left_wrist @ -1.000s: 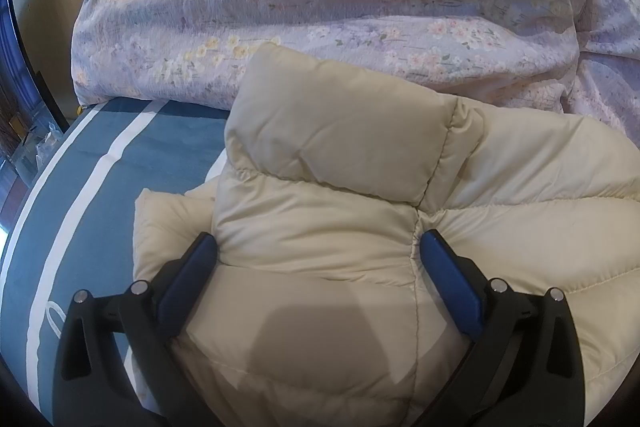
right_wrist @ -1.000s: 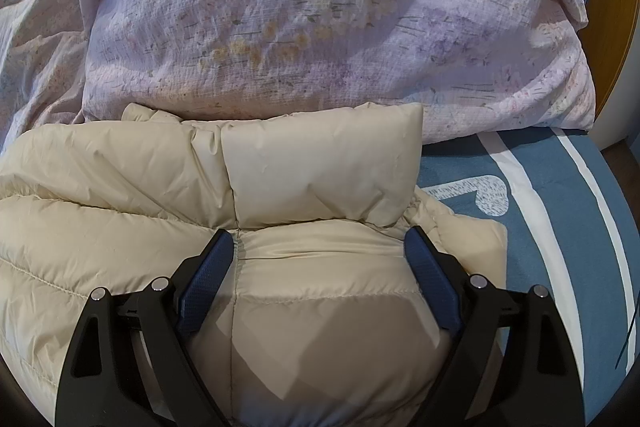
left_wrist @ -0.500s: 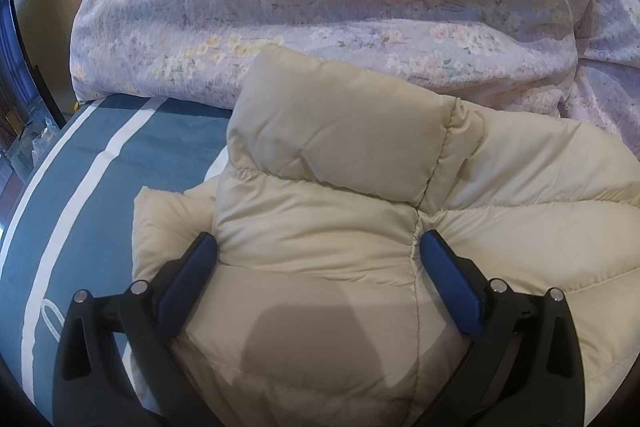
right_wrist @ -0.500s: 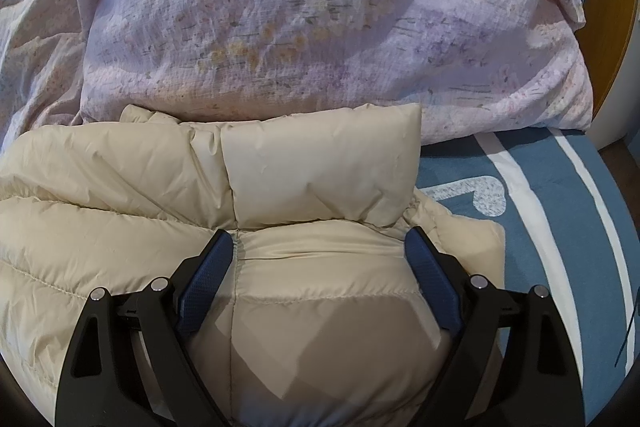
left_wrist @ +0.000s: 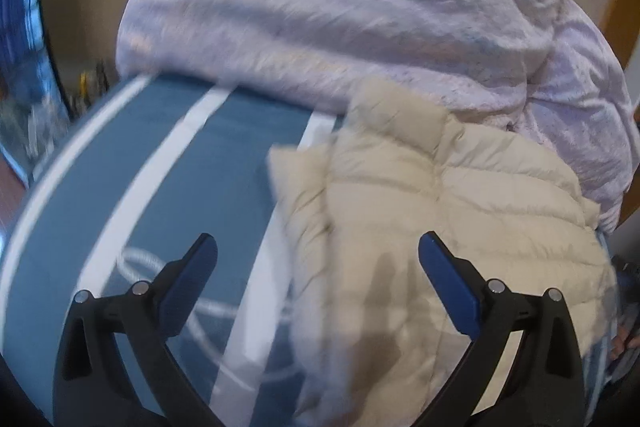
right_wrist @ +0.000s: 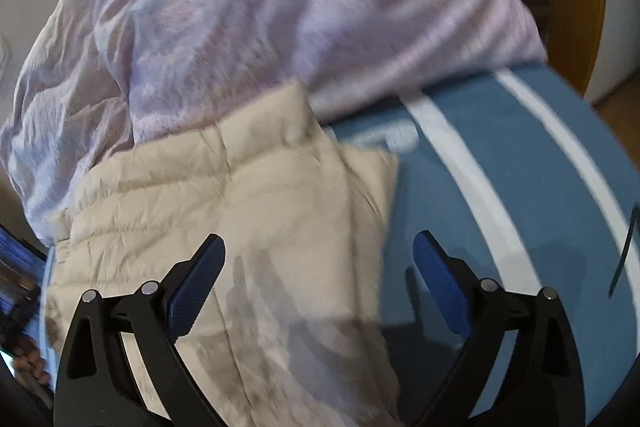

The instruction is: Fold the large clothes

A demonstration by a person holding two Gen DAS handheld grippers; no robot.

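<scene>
Both tongs empty: left tongs [left_wrist: 318, 259] wide apart, right tongs [right_wrist: 320, 257] opening. Puffer jacket [left_wrist: 452, 211] folded on bed [left_wrist: 168, 155], centre-right of frame, against quilt [left_wrist: 340, 7]. Risk: puffy fill springs fold back open w/o pressure.

Bare blue striped bed cover [left_wrist: 192, 163] lies open under my left tool [left_wrist: 318, 261]; passage there is unobstructed. The cream puffer jacket [left_wrist: 460, 211] occupies the middle of the bed. Beyond it, the bunched lilac quilt [left_wrist: 340, 19] blocks the far side across the full width. My right tool [right_wrist: 320, 259] has clear striped cover to its right.
</scene>
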